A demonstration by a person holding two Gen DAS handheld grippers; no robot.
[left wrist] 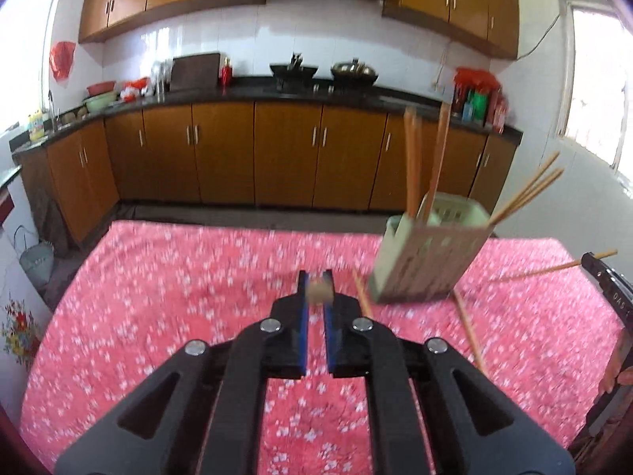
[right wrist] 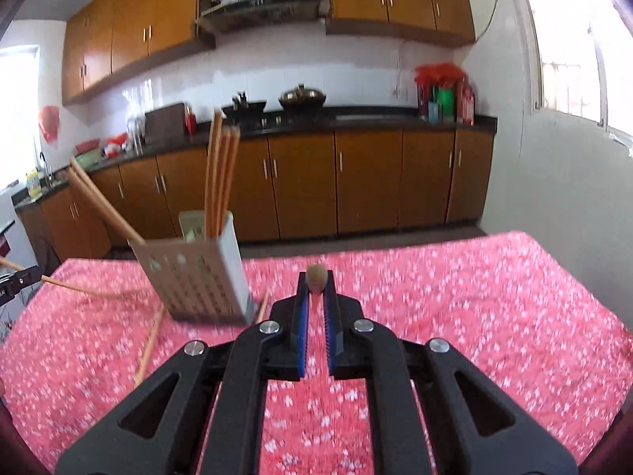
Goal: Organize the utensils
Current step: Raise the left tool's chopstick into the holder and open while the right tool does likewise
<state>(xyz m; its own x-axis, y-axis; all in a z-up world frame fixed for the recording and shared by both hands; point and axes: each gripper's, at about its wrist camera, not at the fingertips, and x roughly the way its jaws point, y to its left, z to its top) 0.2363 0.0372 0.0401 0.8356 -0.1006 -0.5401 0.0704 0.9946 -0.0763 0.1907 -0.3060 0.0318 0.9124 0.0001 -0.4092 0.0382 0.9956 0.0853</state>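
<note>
Left wrist view: left gripper (left wrist: pixel 315 291) is clamping one chopstick end-on, right gripper (right wrist: pixel 316 277) doing likewise. Several chopsticks are already standing in the perforated holder (left wrist: pixel 429 261) on the red tablecloth (left wrist: pixel 178 297); loose chopsticks (left wrist: pixel 469 328) are lying near its base, awaiting collection.

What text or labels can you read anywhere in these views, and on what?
"DAS" (uncertain, blurred): white letters on the right tongs, at the left wrist view's edge.
Bottles on the counter's right end: labels too blurred to read.
Yellow bottle by the sink: unreadable.
</note>
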